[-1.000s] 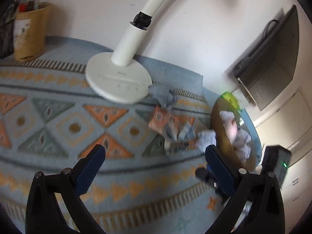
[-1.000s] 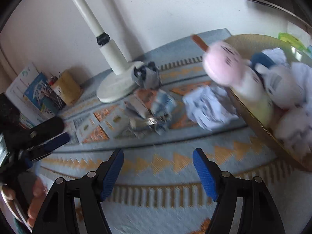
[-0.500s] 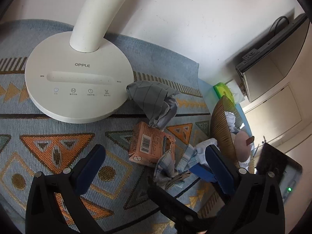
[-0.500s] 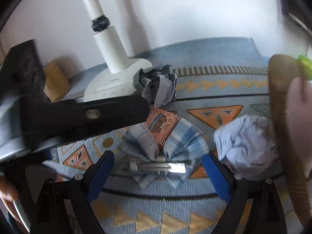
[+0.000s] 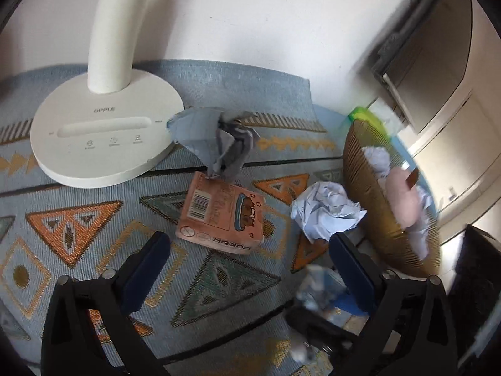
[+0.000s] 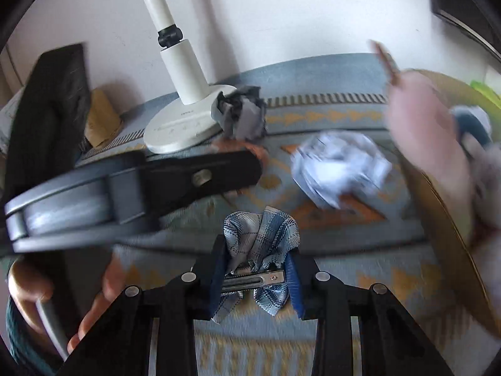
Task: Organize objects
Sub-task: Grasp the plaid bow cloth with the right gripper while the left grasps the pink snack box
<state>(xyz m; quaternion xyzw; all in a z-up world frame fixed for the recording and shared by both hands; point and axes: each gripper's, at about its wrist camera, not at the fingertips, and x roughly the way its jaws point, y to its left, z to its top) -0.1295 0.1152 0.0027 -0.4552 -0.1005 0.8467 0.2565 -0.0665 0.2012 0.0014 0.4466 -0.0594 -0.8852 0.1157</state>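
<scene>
On the patterned desk cloth, the right tool, jaws just closing, clamps the light, floppy plaid bow by its stiff metal clip, the best hold, at six o'clock; the left tool hangs released.

A patterned blue woven cloth covers the bench; ahead of the left tool lies an orange packet; beyond it a grey crumpled wad touches the white lamp base; right of the packet sits a crumpled white paper, beside a woven basket.
</scene>
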